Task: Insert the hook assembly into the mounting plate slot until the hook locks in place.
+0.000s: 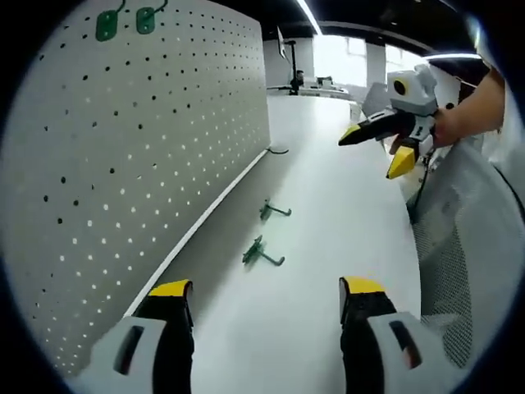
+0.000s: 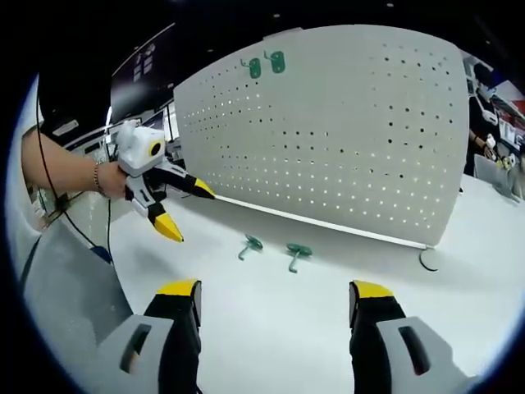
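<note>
Left gripper view: left gripper [image 1: 267,300], jaws spread and empty, faces two green hooks [image 1: 262,251] lying on a white table [image 1: 344,197] beside an upright pegboard [image 1: 123,164]. Two hooks already hang at the top [image 1: 107,25]. The right gripper [image 1: 385,144] hovers open.

Right gripper view: right gripper [image 2: 275,304], jaws spread and empty, faces the hooks [image 2: 297,251]. The left gripper [image 2: 180,205] hovers open. Nothing is picked up yet; next, I judge, a gripper must descend and pinch a hook.
</note>
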`<action>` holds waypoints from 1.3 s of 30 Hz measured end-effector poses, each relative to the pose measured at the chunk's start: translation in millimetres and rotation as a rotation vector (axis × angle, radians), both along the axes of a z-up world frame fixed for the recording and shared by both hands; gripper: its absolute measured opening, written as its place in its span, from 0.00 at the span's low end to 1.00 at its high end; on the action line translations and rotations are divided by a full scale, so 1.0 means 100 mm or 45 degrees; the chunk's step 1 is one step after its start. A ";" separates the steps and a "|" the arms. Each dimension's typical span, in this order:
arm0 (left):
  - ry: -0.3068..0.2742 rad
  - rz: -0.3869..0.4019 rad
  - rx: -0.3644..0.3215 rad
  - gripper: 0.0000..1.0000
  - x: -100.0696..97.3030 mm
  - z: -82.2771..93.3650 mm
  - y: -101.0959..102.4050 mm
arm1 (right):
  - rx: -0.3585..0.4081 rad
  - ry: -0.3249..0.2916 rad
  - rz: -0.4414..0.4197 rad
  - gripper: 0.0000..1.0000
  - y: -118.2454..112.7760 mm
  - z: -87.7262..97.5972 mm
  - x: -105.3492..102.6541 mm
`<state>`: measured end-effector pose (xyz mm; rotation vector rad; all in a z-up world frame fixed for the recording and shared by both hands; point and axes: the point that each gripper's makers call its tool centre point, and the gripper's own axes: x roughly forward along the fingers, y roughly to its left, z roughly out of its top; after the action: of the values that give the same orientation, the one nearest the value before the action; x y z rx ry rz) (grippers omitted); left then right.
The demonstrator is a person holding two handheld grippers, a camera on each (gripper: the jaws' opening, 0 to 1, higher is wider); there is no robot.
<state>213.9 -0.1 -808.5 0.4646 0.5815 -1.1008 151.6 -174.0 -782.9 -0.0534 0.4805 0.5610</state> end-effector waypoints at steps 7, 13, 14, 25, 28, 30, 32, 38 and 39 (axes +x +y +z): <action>0.031 -0.072 0.029 0.74 0.00 -0.08 -0.08 | 0.011 0.002 -0.011 0.71 -0.02 0.00 0.00; 0.018 -0.134 0.081 0.75 0.04 -0.15 -0.12 | 0.017 0.008 -0.014 0.70 -0.03 0.00 -0.01; 0.019 -0.142 0.082 0.75 0.05 -0.16 -0.12 | 0.017 0.008 -0.014 0.70 -0.03 0.00 -0.02; -0.016 -0.271 0.146 0.69 0.18 -0.20 -0.23 | 0.026 0.007 -0.027 0.70 -0.05 0.01 -0.01; -0.017 -0.297 0.161 0.69 0.21 -0.22 -0.25 | 0.025 0.010 -0.027 0.70 -0.06 0.01 -0.02; -0.021 -0.318 0.177 0.68 0.22 -0.23 -0.27 | 0.025 0.013 -0.029 0.70 -0.06 0.00 -0.02; -0.019 -0.346 0.198 0.68 0.22 -0.27 -0.29 | 0.027 0.014 -0.036 0.70 -0.07 0.00 -0.02; -0.004 -0.408 0.252 0.67 0.22 -0.37 -0.33 | 0.027 0.016 -0.034 0.70 -0.07 0.00 -0.02; -0.001 -0.427 0.272 0.67 0.21 -0.40 -0.33 | 0.023 0.017 -0.034 0.70 -0.07 0.00 -0.02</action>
<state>234.9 -32.8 -848.8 0.7681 0.6381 -1.3623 149.7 -181.1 -783.3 -0.0259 0.4886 0.5399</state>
